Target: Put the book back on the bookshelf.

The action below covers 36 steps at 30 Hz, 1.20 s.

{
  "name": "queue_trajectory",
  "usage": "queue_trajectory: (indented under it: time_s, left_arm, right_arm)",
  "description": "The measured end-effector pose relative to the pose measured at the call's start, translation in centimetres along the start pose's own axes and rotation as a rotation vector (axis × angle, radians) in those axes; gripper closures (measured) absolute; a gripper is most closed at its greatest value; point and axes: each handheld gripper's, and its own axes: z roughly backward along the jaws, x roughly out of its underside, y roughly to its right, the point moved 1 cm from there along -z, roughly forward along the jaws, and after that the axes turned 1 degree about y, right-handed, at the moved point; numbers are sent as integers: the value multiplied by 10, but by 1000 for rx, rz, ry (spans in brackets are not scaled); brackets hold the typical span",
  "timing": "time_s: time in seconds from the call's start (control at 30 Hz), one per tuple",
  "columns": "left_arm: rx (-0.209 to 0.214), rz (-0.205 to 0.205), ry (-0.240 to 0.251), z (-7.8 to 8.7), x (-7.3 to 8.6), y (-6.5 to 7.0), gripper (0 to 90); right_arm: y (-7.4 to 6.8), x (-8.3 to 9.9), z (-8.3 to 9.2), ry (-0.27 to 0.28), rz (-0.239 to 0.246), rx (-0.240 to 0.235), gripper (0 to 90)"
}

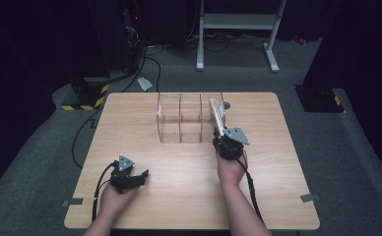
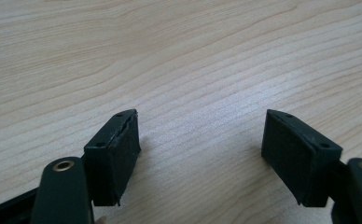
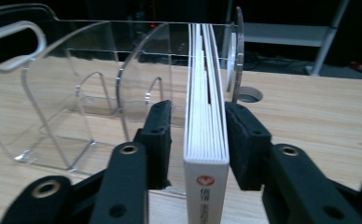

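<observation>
A white book [image 1: 217, 115] stands upright in the right-hand compartment of a clear acrylic organizer [image 1: 179, 118] at the back of the wooden table [image 1: 179, 201]. My right gripper [image 1: 222, 140] is at the book's near end. In the right gripper view the book [image 3: 207, 140] is between the black pads of my right gripper [image 3: 198, 109]. The left pad [image 3: 158, 135] stands off it with a visible gap, so the jaws are open. My left gripper [image 1: 137, 176] rests on the table at the front left. Its jaws [image 2: 202, 116] are wide open over bare wood.
The organizer [image 3: 53, 93] has curved clear dividers and a handle cut-out at its left end. A round cable hole [image 1: 227, 105] lies in the tabletop just behind it. Black cables trail off the table's left edge. A metal stand [image 1: 238, 22] is on the floor beyond.
</observation>
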Motion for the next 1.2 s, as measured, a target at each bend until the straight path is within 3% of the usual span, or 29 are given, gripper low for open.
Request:
queue_trajectory:
  time_s: [0.2, 0.47, 0.73, 1.13, 1.2]
  left_arm:
    - [-1, 0, 0, 0, 0, 0, 278]
    - [0, 0, 1, 0, 0, 0, 277]
    - [-1, 0, -2, 0, 0, 1, 280]
    - [0, -1, -3, 0, 0, 0, 281]
    - [0, 0, -1, 0, 0, 0, 281]
  right_arm:
    - [6, 3, 13, -6, -14, -72, 582]
    - [10, 18, 25, -24, 4, -118, 559]
    - [16, 32, 20, -75, 10, -118, 638]
    - [19, 32, 20, -75, -16, -122, 720]
    - [19, 32, 19, -77, -39, -129, 721]
